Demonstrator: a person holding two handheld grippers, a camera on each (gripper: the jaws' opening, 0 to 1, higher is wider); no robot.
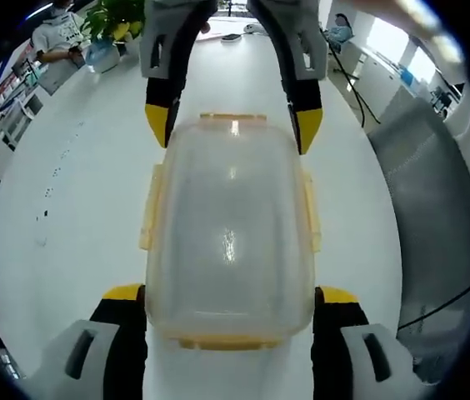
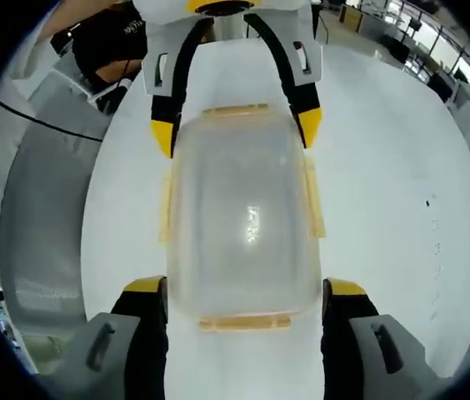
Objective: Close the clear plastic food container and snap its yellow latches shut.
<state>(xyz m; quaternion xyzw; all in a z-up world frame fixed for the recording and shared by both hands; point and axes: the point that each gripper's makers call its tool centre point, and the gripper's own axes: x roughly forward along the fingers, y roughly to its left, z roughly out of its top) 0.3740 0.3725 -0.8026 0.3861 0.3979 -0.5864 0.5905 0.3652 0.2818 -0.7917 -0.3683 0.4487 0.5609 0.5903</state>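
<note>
Food container [image 1: 231, 242]: clear plastic, slightly frosted, smooth, with glossy glints on the lid. Latches [image 1: 146, 212]: translucent yellow plastic along the rim at 3, 6, 9 and 12 o'clock. Tabletop [image 1: 68, 208]: white, smooth, faint sheen. Left hand-held gripper [image 1: 231, 312]: matt grey and black plastic, yellow-tipped; right hand-held gripper [image 2: 243, 308] finished alike.

Left tool [image 1: 231, 302] jaws spread wide, yellow-tipped, facing the right tool [image 1: 233, 125] head-on. Right tool [image 2: 245, 293] jaws likewise spread wide, left tool [image 2: 235, 129] opposite, both pointing toward each other.
</note>
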